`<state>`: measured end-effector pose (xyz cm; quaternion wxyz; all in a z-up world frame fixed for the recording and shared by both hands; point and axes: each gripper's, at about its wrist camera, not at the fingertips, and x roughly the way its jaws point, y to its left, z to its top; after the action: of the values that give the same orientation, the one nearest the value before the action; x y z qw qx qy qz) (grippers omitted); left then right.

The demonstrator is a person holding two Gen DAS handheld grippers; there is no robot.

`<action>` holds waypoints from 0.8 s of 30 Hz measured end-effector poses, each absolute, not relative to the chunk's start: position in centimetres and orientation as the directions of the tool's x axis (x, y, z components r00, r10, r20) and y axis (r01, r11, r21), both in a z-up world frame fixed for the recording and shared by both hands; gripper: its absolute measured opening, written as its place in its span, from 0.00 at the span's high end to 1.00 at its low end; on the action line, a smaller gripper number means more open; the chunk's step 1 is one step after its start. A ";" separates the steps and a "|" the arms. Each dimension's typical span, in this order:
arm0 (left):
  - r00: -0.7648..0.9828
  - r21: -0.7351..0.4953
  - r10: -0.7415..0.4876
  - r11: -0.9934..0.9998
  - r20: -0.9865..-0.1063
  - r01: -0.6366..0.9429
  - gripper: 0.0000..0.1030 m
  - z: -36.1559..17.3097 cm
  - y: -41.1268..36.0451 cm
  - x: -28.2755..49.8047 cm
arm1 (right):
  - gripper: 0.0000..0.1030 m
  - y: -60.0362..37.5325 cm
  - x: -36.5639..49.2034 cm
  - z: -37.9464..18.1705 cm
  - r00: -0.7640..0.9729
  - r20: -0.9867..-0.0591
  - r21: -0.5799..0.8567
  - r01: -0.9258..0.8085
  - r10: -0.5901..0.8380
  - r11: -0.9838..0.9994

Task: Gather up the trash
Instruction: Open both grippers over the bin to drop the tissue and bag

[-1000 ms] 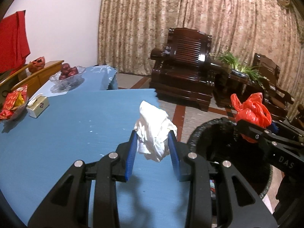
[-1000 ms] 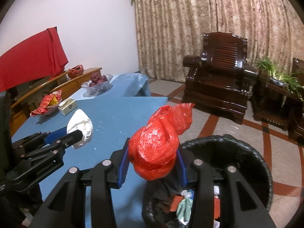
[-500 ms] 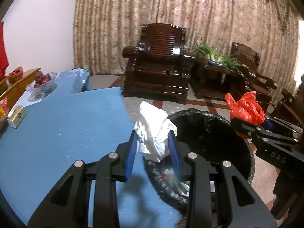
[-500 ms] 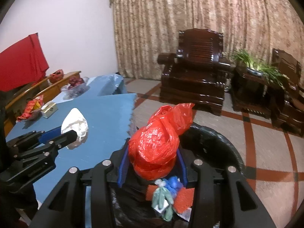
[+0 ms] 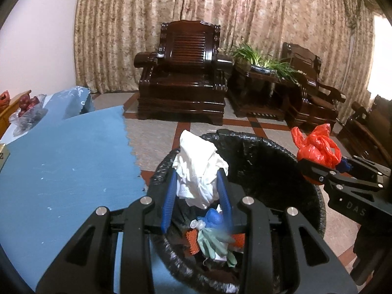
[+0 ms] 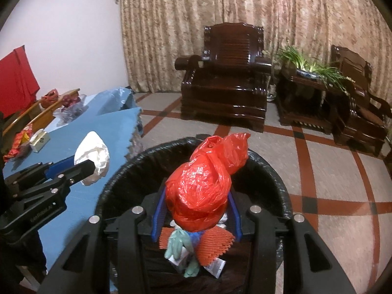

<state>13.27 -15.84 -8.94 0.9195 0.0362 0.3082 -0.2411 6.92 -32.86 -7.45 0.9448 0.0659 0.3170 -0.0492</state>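
Sitting room: patterned curtains, dark wood armchairs, blue tabletop point(image 5: 61, 166) now behind-left. Both grippers have swung off it over the black-lined bin point(image 5: 269, 152). Left gripper point(image 5: 197, 191) clamps crumpled white tissue point(image 5: 198, 169); right gripper point(image 6: 196, 218) clamps a crinkly red plastic bag point(image 6: 201, 191). Release looks next.

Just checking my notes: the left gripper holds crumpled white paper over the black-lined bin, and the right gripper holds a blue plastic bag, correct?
Not quite: the plastic bag in the right gripper is red, as the right wrist view shows. The left gripper does hold crumpled white paper over the black-lined bin.
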 end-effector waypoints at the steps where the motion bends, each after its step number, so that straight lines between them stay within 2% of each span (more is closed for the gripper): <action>1: 0.690 -0.084 -0.424 0.879 -0.587 0.469 0.69 -9.1 -15.9 13.7 | 0.58 -33.1 7.1 -7.8 0.789 -0.612 0.089 0.140 -0.057 0.986; 8: 0.665 -0.095 -0.436 0.870 -0.606 0.484 0.68 -11.2 -17.6 15.8 | 0.56 -34.1 8.3 -9.5 0.769 -0.636 0.077 0.145 -0.064 0.986; 10: 0.656 -0.098 -0.443 0.865 -0.612 0.492 0.63 -11.5 -17.8 16.2 | 0.55 -34.0 8.5 -10.0 0.762 -0.644 0.069 0.143 -0.065 0.987; 11: 0.656 -0.099 -0.442 0.865 -0.611 0.491 0.61 -11.6 -17.9 16.4 | 0.50 -34.0 8.5 -10.2 0.758 -0.649 0.066 0.139 -0.064 0.988; 13: 0.644 -0.111 -0.457 0.857 -0.613 0.503 0.50 -11.7 -17.9 16.7 | 0.40 -34.0 8.7 -10.6 0.754 -0.653 0.052 0.142 -0.074 0.988; 18: 0.646 -0.108 -0.454 0.859 -0.614 0.501 0.41 -11.7 -17.6 17.0 | 0.22 -33.9 8.2 -11.0 0.754 -0.651 0.049 0.151 -0.083 0.987; 20: 0.651 -0.107 -0.449 0.863 -0.612 0.494 0.38 -11.4 -17.1 17.1 | 0.09 -33.8 8.1 -10.9 0.756 -0.648 0.041 0.158 -0.094 0.987; 22: 0.663 -0.097 -0.440 0.868 -0.606 0.487 0.27 -11.0 -16.6 17.0 | 0.06 -33.9 7.8 -10.6 0.760 -0.641 0.036 0.164 -0.103 0.986; 24: 0.676 -0.085 -0.430 0.873 -0.598 0.480 0.21 -10.6 -15.8 16.8 | 0.06 -33.9 7.6 -10.3 0.762 -0.640 0.041 0.164 -0.101 0.986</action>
<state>16.82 -15.77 -10.57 0.9146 0.0395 0.3164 -0.2488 7.59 -33.87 -10.26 0.9374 0.0472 0.3378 -0.0707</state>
